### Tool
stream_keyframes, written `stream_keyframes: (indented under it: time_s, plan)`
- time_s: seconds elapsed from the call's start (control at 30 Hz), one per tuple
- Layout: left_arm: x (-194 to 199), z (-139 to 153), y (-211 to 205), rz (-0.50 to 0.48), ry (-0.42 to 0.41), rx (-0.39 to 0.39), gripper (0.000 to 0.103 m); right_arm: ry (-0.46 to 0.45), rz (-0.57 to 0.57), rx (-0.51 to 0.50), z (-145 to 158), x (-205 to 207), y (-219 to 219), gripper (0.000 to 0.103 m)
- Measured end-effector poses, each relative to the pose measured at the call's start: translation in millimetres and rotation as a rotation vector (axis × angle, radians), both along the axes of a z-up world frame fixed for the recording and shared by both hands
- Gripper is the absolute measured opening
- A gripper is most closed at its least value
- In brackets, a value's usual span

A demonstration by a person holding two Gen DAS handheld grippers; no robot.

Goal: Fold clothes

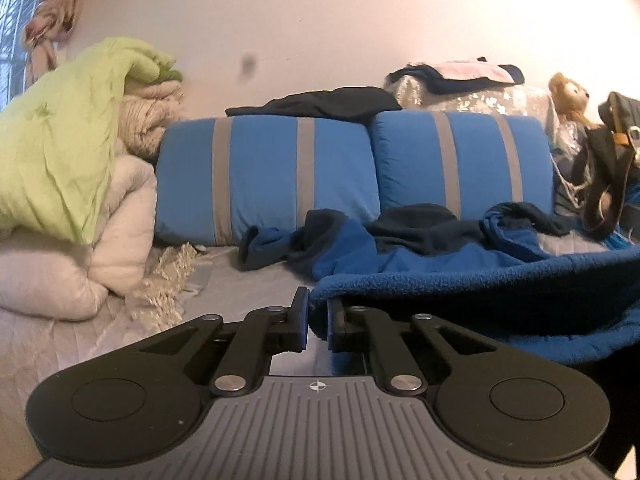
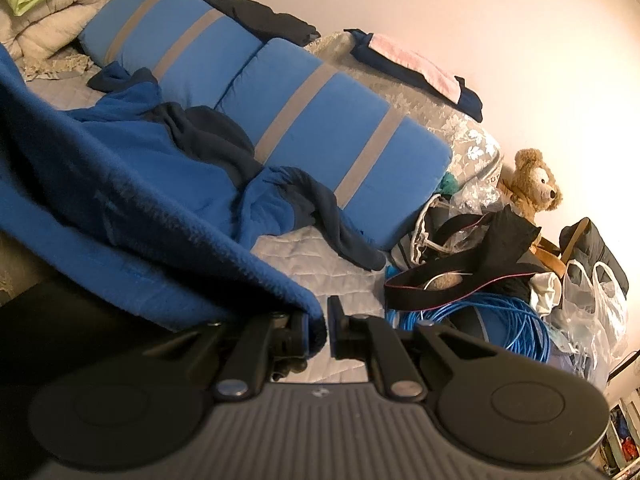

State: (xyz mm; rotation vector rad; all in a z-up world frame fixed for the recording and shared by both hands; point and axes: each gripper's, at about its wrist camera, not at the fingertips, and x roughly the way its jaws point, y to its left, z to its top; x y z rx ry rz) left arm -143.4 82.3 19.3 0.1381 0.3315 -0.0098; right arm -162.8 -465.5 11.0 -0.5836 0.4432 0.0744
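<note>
A blue fleece garment with dark navy trim (image 1: pixel 460 280) lies spread over the grey quilted bed (image 1: pixel 240 280), its sleeves bunched against the pillows. My left gripper (image 1: pixel 318 312) is shut on the hem's left corner, lifted off the bed. In the right wrist view the same blue fleece garment (image 2: pixel 152 200) stretches from upper left down to my right gripper (image 2: pixel 318 322), which is shut on the hem's other corner. The hem hangs taut between both grippers. A dark sleeve (image 2: pixel 340 224) trails toward the bed's right edge.
Two blue pillows with grey stripes (image 1: pixel 360 168) line the wall, dark clothes on top. Green and white duvets (image 1: pixel 60 168) pile at the left. At the right sit a teddy bear (image 2: pixel 534 184), black bags (image 2: pixel 480 256), coiled blue cable (image 2: pixel 500 320) and plastic bags (image 2: pixel 596 300).
</note>
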Motion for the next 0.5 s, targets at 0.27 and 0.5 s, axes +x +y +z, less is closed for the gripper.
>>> stream_keyframes:
  time_s: [0.27, 0.5]
  plan:
    - [-13, 29, -3, -0.024, -0.018, 0.173, 0.009, -0.045, 0.031, -0.052, 17, -7, 2, 0.021]
    - [-31, 55, -15, -0.03, -0.059, 0.295, 0.009, -0.119, 0.049, -0.081, 45, -19, 1, 0.023]
